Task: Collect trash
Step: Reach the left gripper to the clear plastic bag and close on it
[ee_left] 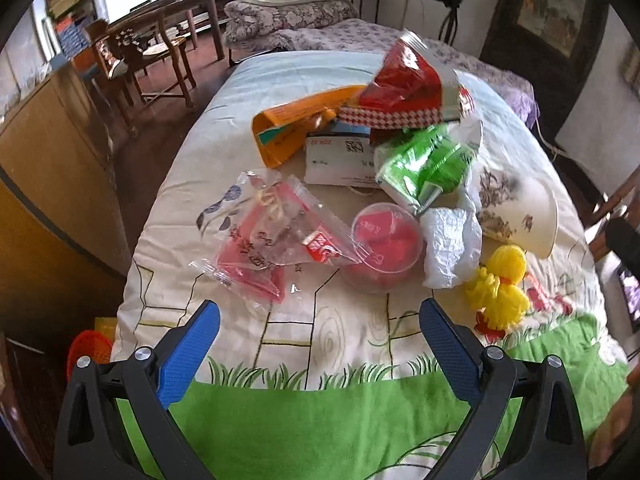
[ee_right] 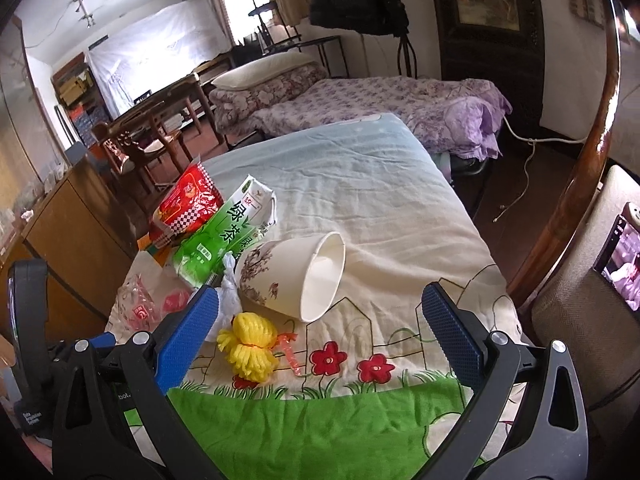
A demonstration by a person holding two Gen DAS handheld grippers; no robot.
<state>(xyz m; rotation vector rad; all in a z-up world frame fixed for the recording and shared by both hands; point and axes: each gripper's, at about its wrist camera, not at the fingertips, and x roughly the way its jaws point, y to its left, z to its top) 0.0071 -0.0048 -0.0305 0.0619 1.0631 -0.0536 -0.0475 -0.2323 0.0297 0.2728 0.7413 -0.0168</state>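
Trash lies in a heap on a quilt-covered bed (ee_left: 312, 332). Nearest my left gripper (ee_left: 320, 316), which is open and empty, are clear red-printed wrappers (ee_left: 272, 236) and a clear cup with red inside (ee_left: 386, 240). Behind them lie a crumpled white bag (ee_left: 448, 248), a green tea pack (ee_left: 428, 164), an orange carton (ee_left: 296, 124), a white labelled box (ee_left: 340, 156) and a red snack bag (ee_left: 404, 76). My right gripper (ee_right: 320, 312) is open and empty, just short of a tipped paper cup (ee_right: 296, 276) and a yellow yarn bundle (ee_right: 250, 346); the green tea pack (ee_right: 224, 240) and red snack bag (ee_right: 188, 204) lie beyond.
A wooden cabinet (ee_left: 48, 168) stands left of the bed, with an orange basket (ee_left: 88, 350) on the floor by it. Chairs and a table (ee_left: 160, 36) stand at the back left. A second bed with purple bedding (ee_right: 400, 104) is behind. A phone (ee_right: 620, 256) leans at the right.
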